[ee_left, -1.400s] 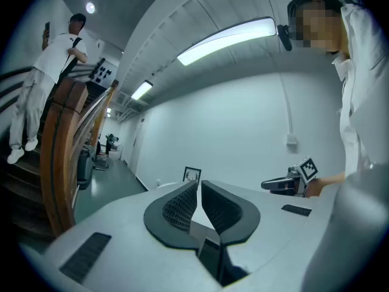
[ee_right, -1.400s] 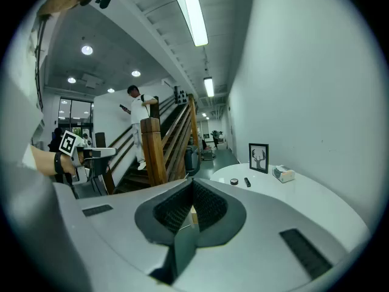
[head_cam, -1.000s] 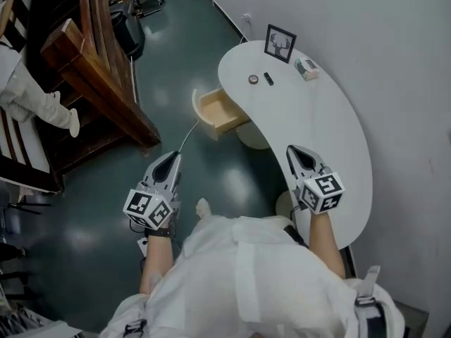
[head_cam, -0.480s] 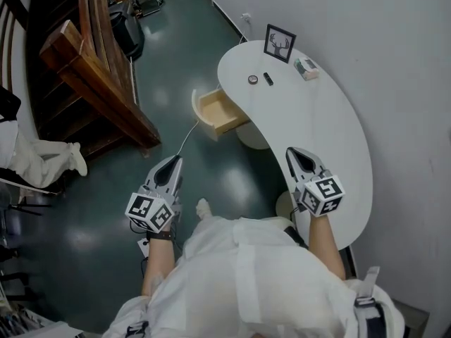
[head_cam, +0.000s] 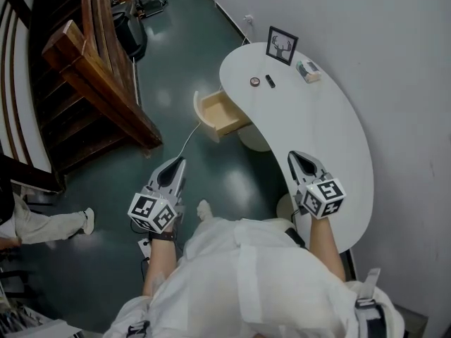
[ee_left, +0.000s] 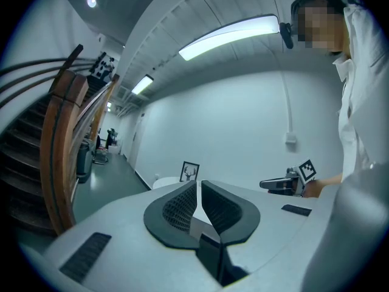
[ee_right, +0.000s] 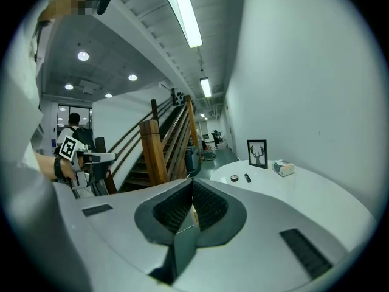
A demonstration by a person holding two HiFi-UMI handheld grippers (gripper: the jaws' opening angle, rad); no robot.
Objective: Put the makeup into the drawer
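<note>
From here both grippers are idle and empty: the left gripper point(head_cam: 177, 162) hangs over the floor with its jaws closed on nothing, and the right gripper point(head_cam: 294, 155) sits above the near end of the white tabletop point(head_cam: 317, 139), its jaws pressed together too. The makeup, a round compact point(head_cam: 254, 82) and a black stick point(head_cam: 270, 81) just beside it, lies at the far end of the tabletop, well apart from either gripper, and the drawer point(head_cam: 218, 113) stands pulled out below that edge. My first worry is arriving with the jaws closed: if I forget to open them before coming down, I'll shove the compact instead of taking it, and it could slide off the curved edge onto the floor. The two pieces lie close together, so a wide approach to one may knock the other; the stick looks likely to roll. The compact is low and flat, and I'd judge a shallow pinch could let it pop out mid-carry. The framed deer picture point(head_cam: 281, 45) and the small box point(head_cam: 309, 70) stand just behind, so overreaching could tip the frame. The drawer is small and narrow, and a careless release could miss it.
</note>
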